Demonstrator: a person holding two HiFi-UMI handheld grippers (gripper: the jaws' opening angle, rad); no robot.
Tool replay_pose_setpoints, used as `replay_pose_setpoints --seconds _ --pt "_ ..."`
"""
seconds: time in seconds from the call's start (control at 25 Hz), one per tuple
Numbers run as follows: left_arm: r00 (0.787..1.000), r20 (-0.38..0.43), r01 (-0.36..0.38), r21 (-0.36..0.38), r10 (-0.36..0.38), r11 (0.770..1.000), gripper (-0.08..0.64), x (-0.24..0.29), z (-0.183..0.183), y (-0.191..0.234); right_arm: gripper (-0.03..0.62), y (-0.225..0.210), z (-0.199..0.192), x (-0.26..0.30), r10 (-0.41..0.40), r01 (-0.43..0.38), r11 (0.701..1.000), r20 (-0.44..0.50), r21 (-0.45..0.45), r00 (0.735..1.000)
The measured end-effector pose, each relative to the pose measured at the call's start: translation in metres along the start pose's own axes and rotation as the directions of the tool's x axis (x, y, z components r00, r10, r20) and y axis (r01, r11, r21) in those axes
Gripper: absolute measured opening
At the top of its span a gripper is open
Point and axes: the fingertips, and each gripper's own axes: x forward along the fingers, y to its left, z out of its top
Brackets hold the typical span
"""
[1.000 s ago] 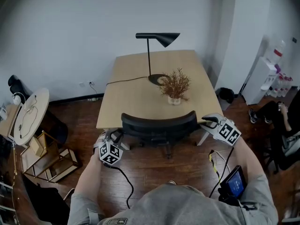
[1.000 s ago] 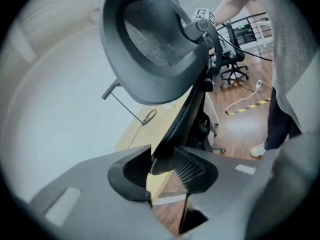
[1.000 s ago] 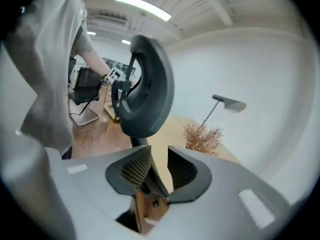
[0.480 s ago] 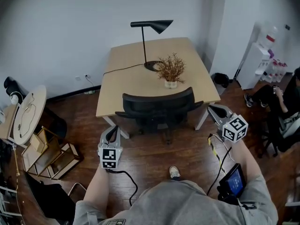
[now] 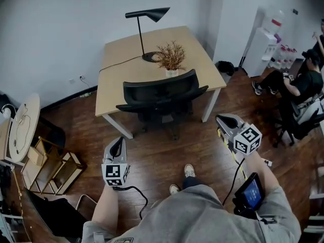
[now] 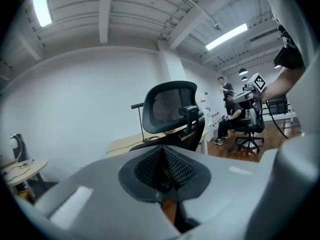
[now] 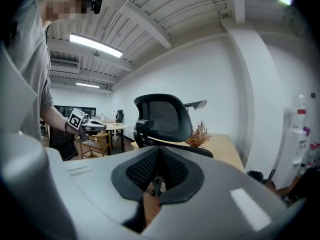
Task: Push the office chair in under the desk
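Head view — office chair facing desk, backrest crosswise

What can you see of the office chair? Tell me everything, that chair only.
The office chair is black, with a curved mesh backrest and two armrests. It stands upright on the wooden floor, backrest towards the person, seat tucked under the near edge of the light wooden desk; its base shows dimly beneath. Whether it touches the desk cannot be told. The left claw and right claw, both shut and empty, hang clear of it.
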Motion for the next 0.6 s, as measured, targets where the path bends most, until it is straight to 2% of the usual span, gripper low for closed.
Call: replay_pose_setpoints --seconds 0.28,0.44,0.6 --pt "1.0 -0.013 -0.015 -0.074 0.014 0.997 0.002 -0.018 -0.013 -0.015 0.006 0.014 -0.007 -0.021 0.007 -0.007 1.0 -0.01 0.015 1.0" --pt "1.0 -0.001 -0.031 -0.138 0.031 0.99 0.002 -0.018 -0.008 -0.027 0.006 0.012 -0.005 -0.032 0.012 -0.012 1.0 -0.003 0.019 1.0" --pt "0.999 0.002 -0.034 -0.155 0.034 0.987 0.002 -0.018 -0.005 -0.035 0.006 0.013 -0.007 -0.034 0.026 -0.026 0.999 0.004 0.026 1.0"
